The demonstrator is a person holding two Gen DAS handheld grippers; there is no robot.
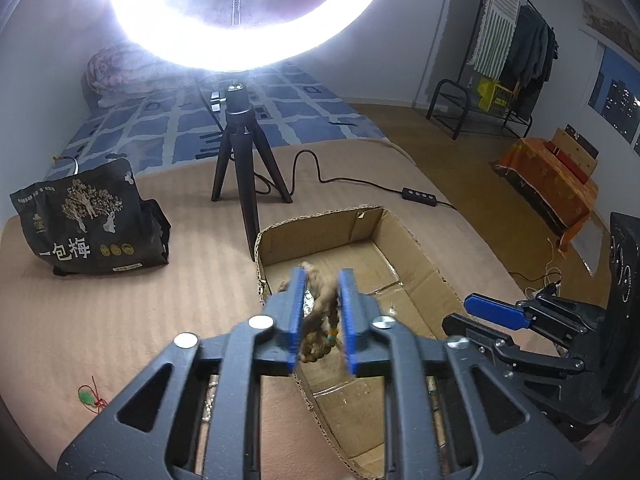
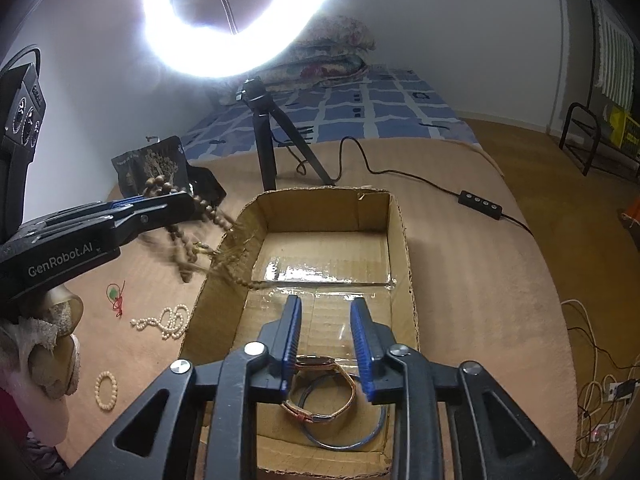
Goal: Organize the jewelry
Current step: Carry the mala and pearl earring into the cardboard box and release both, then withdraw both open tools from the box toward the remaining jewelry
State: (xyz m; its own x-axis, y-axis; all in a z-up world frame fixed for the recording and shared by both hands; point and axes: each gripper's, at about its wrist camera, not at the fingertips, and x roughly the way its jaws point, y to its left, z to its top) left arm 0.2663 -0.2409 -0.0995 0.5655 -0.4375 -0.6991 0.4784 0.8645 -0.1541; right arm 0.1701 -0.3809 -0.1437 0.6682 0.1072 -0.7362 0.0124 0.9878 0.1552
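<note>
Far left on the tan blanket [image 2: 472, 248], a black snack bag [image 1: 90, 222]; nearer, a green pendant on red cord [image 2: 116, 294], then a loose pearl necklace [image 2: 168, 320] and a small pearl bracelet [image 2: 106, 391], all lying outside the box; just beside these, over the left wall of the cardboard box [image 2: 394, 216], the left gripper [image 1: 322, 316], clamped on a brown wooden bead strand [image 2: 188, 236] whose motion-blurred loops hang partly across the box's left edge; seen from the left wrist, beads bunched between the blue pads [image 1: 294, 312] above the box floor; behind the box, a black tripod [image 1: 244, 168] carrying a glaring ring light [image 2: 236, 20], with its cable and inline switch [image 2: 480, 199] trailing right across the blanket; inside the box, at the near end, a gold-strapped watch [image 2: 320, 388] and a blue bangle [image 2: 372, 436] lying on the taped bottom; over them the right gripper [image 2: 326, 348], fingers apart, holding nothing; far right, floor cables beyond the bed.
</note>
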